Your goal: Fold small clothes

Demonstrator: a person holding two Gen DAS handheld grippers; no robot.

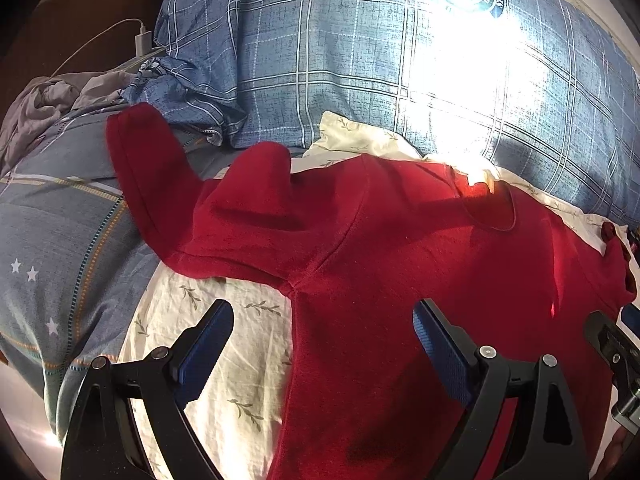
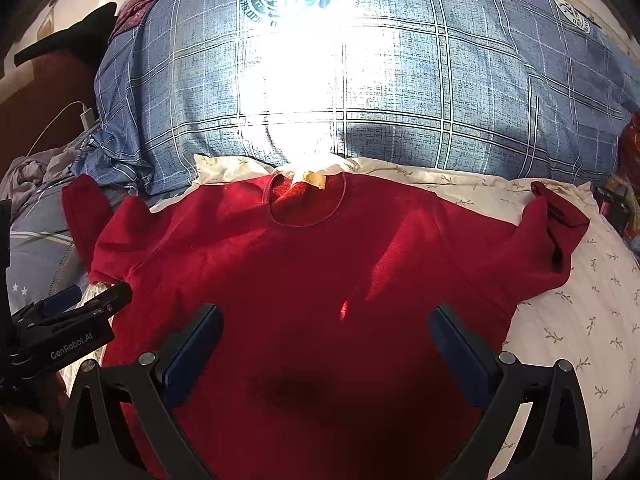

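A fuzzy, deep-red knit sweater (image 2: 320,280) is lying face up and spread flat on a cream sheet (image 2: 580,320) printed with small leafy sprigs. Its round neckline is showing a pale tag (image 2: 310,179) right at the collar. One sleeve (image 2: 560,224) is bunching up in soft folds off to the right, and the other sleeve (image 1: 160,192) is trailing out onto a grey-blue quilt (image 1: 60,248) dotted with white stars.

The left gripper (image 1: 324,344) is hanging over the sweater's side seam with its blue ribbed pads spread wide, gripping nothing; one pad is sitting over the sheet, the other over red knit. The right gripper (image 2: 326,340) is hovering over the sweater's chest, its jaws likewise parted wide and empty.

Behind the collar, a big blue plaid pillow (image 2: 440,92) with a round dark crest is crowding the top edge, and harsh sunlight is washing out its middle. Far left, a white charger plug (image 1: 143,38) and cable are lying beside rumpled grey cloth (image 1: 44,100).
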